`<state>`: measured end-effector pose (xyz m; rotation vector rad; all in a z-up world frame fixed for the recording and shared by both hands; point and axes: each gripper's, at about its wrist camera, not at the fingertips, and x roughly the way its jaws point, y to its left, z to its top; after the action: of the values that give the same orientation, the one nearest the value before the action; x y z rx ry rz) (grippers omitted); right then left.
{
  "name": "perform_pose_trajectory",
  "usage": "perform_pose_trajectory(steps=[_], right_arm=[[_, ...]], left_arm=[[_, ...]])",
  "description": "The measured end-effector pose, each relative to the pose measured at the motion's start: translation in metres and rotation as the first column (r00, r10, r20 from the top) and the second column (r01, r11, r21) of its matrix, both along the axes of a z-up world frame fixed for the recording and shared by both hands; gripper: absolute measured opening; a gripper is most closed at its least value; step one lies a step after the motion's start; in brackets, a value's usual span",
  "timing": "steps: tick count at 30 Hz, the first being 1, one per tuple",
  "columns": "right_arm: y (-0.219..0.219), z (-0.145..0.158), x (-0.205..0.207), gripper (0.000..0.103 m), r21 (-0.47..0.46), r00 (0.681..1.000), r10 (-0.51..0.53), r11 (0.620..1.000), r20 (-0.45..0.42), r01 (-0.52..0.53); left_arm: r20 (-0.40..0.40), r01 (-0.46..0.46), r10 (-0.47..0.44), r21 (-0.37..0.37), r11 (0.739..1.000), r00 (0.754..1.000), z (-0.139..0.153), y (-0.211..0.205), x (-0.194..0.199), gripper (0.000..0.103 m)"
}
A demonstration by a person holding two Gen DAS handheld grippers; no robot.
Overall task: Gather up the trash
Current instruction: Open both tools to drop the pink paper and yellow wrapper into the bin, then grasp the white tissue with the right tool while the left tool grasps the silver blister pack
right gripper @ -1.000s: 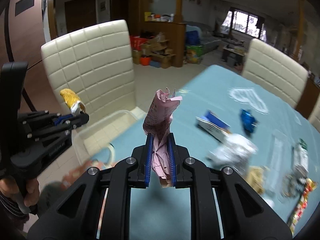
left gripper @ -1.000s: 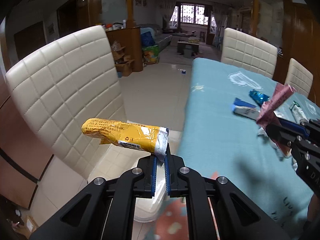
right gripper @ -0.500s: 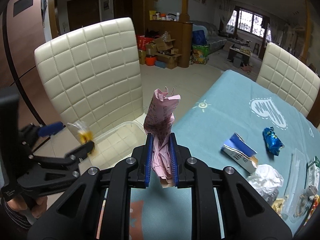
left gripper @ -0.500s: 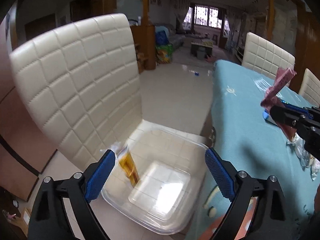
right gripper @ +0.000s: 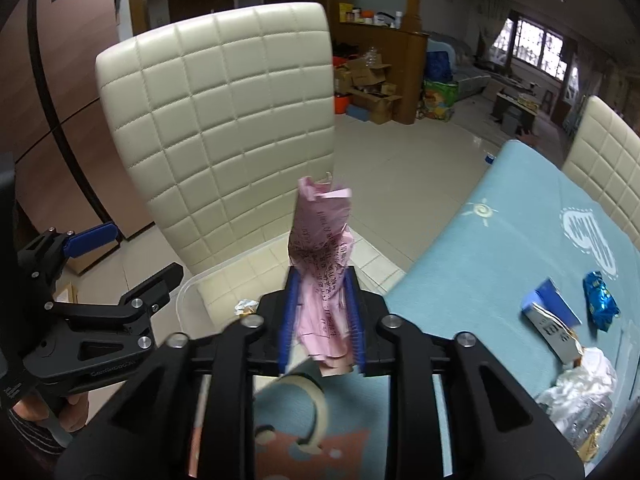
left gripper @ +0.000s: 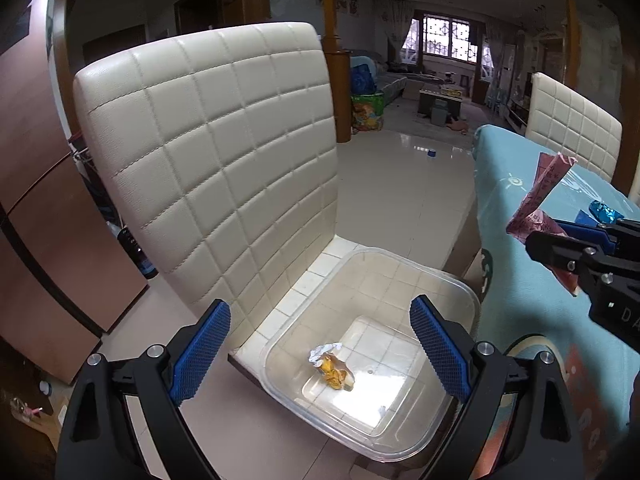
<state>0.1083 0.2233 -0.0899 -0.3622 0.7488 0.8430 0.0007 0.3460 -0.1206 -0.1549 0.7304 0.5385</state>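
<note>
Left gripper (left gripper: 318,346) spread wide and empty above clear bin (left gripper: 460,284), yellow wrapper (left gripper: 332,368) lying inside, right gripper (right gripper: 322,312) clamping pink paper (right gripper: 322,248) with its long axis upright, top end pointing up

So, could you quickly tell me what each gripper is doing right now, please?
Left gripper: open, holding nothing, above the clear bin.
Right gripper: closed on the pink paper.
</note>
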Motion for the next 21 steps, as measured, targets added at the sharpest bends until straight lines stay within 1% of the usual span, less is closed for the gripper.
perform_pose_trajectory(steps=[1, 2, 3, 6, 8, 10, 13, 17, 18, 21], right_arm=[[0.003, 0.0, -0.001, 0.055, 0.0, 1.0, 0.0, 1.0, 0.005, 0.0], [0.004, 0.001, -0.003, 0.065, 0.009, 1.0, -0.006, 1.0, 0.023, 0.006], [0.005, 0.002, -0.005, 0.072, 0.017, 0.999, -0.009, 1.0, 0.04, 0.009], [0.01, 0.004, -0.01, 0.071, 0.013, 0.997, -0.003, 1.0, 0.076, 0.002], [0.01, 0.005, -0.01, 0.073, 0.018, 0.997, -0.009, 1.0, 0.074, 0.008], [0.007, 0.006, -0.01, 0.077, 0.025, 0.998, -0.015, 1.0, 0.068, 0.014], [-0.001, 0.008, -0.011, 0.077, 0.026, 0.997, -0.026, 0.999, 0.075, 0.024], [-0.023, 0.013, -0.014, 0.078, 0.029, 0.993, -0.055, 0.998, 0.102, 0.053], [-0.034, 0.015, -0.015, 0.078, 0.032, 0.991, -0.074, 0.997, 0.113, 0.071], [-0.064, 0.02, -0.013, 0.079, 0.052, 0.986, -0.123, 0.992, 0.11, 0.117]], left_arm=[[0.001, -0.008, 0.008, -0.005, 1.0, 1.0, 0.0, 0.003, -0.002, 0.089], [0.003, -0.012, 0.012, -0.007, 1.0, 1.0, 0.0, 0.005, -0.005, 0.089], [0.006, -0.02, 0.02, -0.01, 1.0, 1.0, 0.0, 0.007, -0.007, 0.089], [0.012, -0.036, 0.036, -0.016, 0.999, 0.999, 0.0, 0.011, -0.012, 0.089], [0.015, -0.044, 0.044, -0.02, 0.999, 0.999, 0.0, 0.014, -0.015, 0.089], [0.017, -0.047, 0.048, -0.024, 0.999, 0.999, 0.0, 0.015, -0.016, 0.089], [0.018, -0.041, 0.041, -0.026, 0.999, 0.999, 0.002, 0.012, -0.015, 0.089], [0.029, -0.013, 0.014, -0.02, 1.0, 0.999, 0.008, 0.0, -0.01, 0.089], [0.032, -0.004, 0.005, -0.02, 1.0, 0.999, 0.009, -0.003, -0.009, 0.089], [0.034, 0.038, -0.038, -0.014, 0.999, 0.999, 0.015, -0.02, -0.002, 0.089]])
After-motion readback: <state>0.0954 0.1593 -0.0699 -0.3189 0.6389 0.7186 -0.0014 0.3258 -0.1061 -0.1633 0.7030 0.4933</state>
